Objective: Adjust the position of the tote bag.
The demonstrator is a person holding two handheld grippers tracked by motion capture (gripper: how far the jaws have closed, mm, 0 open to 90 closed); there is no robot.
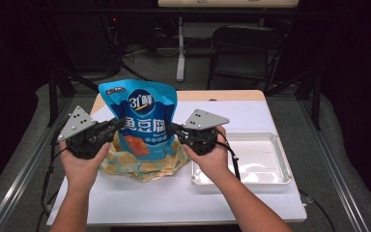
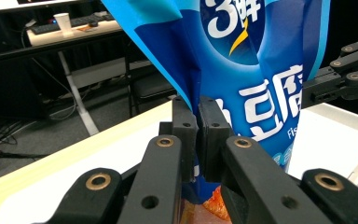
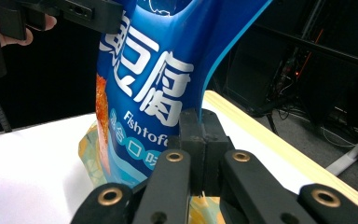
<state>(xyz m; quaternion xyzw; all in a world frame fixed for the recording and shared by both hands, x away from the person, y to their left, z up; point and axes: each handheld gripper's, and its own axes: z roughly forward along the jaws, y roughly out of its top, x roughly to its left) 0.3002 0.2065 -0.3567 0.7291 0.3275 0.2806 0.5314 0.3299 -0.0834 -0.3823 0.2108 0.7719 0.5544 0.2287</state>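
Grippers both pinch the blue snack bag point(image 1: 142, 121) by its side edges (left gripper point(image 1: 115, 126), right gripper point(image 1: 175, 129)), holding it upright on the table point(image 1: 174, 198); placing it remains.

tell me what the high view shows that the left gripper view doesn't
High view alone: the white tray on the table beside the right hand, both forearms, and the bag's yellow bottom resting on the white table cover.

Left gripper view alone: a close look at the left hand-held gripper with its jaws pinched on the bag's edge, plus a desk behind with a white cup.

Both: the blue snack bag standing upright, and the right hand-held gripper gripping its opposite edge.
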